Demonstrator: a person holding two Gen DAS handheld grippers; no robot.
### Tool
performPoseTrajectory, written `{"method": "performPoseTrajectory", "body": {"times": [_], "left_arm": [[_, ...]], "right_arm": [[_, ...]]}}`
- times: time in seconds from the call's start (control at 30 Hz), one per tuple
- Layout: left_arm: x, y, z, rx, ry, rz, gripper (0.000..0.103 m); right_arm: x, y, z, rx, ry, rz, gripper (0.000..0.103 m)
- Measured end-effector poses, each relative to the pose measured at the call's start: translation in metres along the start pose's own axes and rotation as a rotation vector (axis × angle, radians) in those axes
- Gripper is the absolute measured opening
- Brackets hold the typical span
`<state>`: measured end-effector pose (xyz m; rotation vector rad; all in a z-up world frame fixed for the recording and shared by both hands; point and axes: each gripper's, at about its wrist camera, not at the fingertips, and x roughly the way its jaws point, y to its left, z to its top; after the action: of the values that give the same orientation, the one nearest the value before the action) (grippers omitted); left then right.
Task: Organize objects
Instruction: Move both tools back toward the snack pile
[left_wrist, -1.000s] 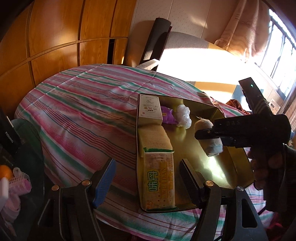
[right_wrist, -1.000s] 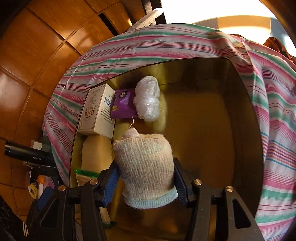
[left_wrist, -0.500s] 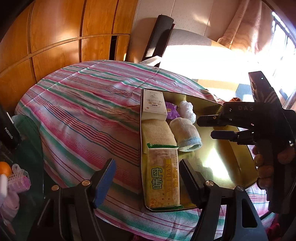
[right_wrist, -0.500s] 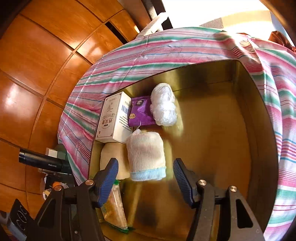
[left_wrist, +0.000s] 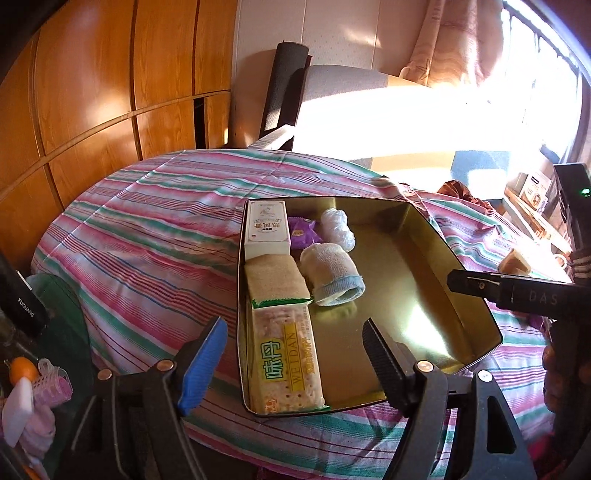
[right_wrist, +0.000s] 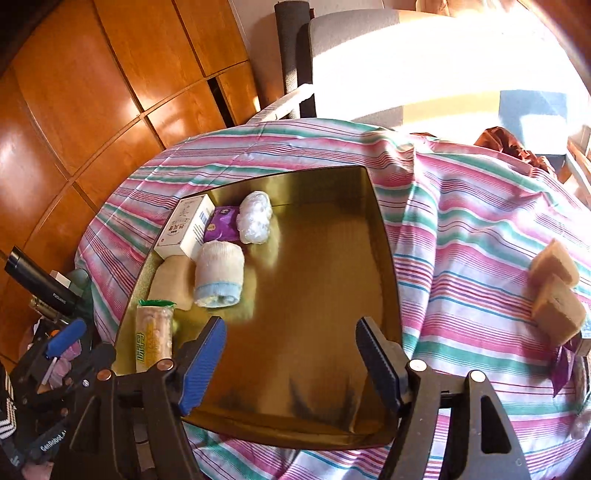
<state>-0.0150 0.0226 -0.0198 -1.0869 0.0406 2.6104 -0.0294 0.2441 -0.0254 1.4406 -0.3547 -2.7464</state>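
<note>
A gold tin tray (left_wrist: 424, 258) (right_wrist: 325, 295) lies on the striped cloth. Along its left side sit a white box (left_wrist: 266, 230), a purple packet (left_wrist: 303, 230), a clear plastic bundle (left_wrist: 336, 229), a beige sponge block (left_wrist: 275, 277) and a cracker packet (left_wrist: 286, 358). A rolled sock with a blue cuff (left_wrist: 330, 275) (right_wrist: 219, 275) lies loose beside the beige block. My right gripper (right_wrist: 291, 328) hovers over the tray's bare floor, jaws opening, nothing between them. My left gripper (left_wrist: 293, 332) hangs above the cracker packet, jaws opening, holding nothing. The right gripper's finger (left_wrist: 476, 285) shows over the tray's right rim.
Two beige blocks (right_wrist: 557, 291) and a purple packet (right_wrist: 563, 369) rest on the striped cloth (right_wrist: 461, 240) right of the tray. A chair (left_wrist: 332, 92) stands behind the table, wood panels to the left. A black tube (left_wrist: 22, 306) and small clutter (left_wrist: 51, 384) sit at the left edge.
My right gripper let go of the rolled sock, which now lies in the tray, and drew back up and to the right with wider jaws. The left jaws widened a little.
</note>
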Motion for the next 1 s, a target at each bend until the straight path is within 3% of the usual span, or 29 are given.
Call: {"method": "performPoseTrajectory", "body": {"times": [0.33, 0.6, 0.73, 0.87, 1.0], "left_arm": [[-0.004, -0.039, 0.003, 0.089, 0.002, -0.041, 0.079], [-0.004, -0.076, 0.009, 0.169, 0.003, -0.083, 0.079], [-0.002, -0.101, 0.011, 0.217, 0.007, -0.121, 0.079], [0.001, -0.129, 0.014, 0.275, 0.015, -0.17, 0.079], [0.005, -0.163, 0.017, 0.325, 0.025, -0.212, 0.079]], "right_arm": [[-0.036, -0.081, -0.022, 0.129, -0.049, -0.096, 0.077], [-0.076, -0.166, -0.027, 0.218, -0.126, -0.268, 0.077], [-0.097, -0.227, -0.038, 0.354, -0.188, -0.4, 0.078], [-0.11, -0.28, -0.057, 0.523, -0.233, -0.445, 0.079], [-0.118, -0.319, -0.076, 0.745, -0.275, -0.373, 0.079]]}}
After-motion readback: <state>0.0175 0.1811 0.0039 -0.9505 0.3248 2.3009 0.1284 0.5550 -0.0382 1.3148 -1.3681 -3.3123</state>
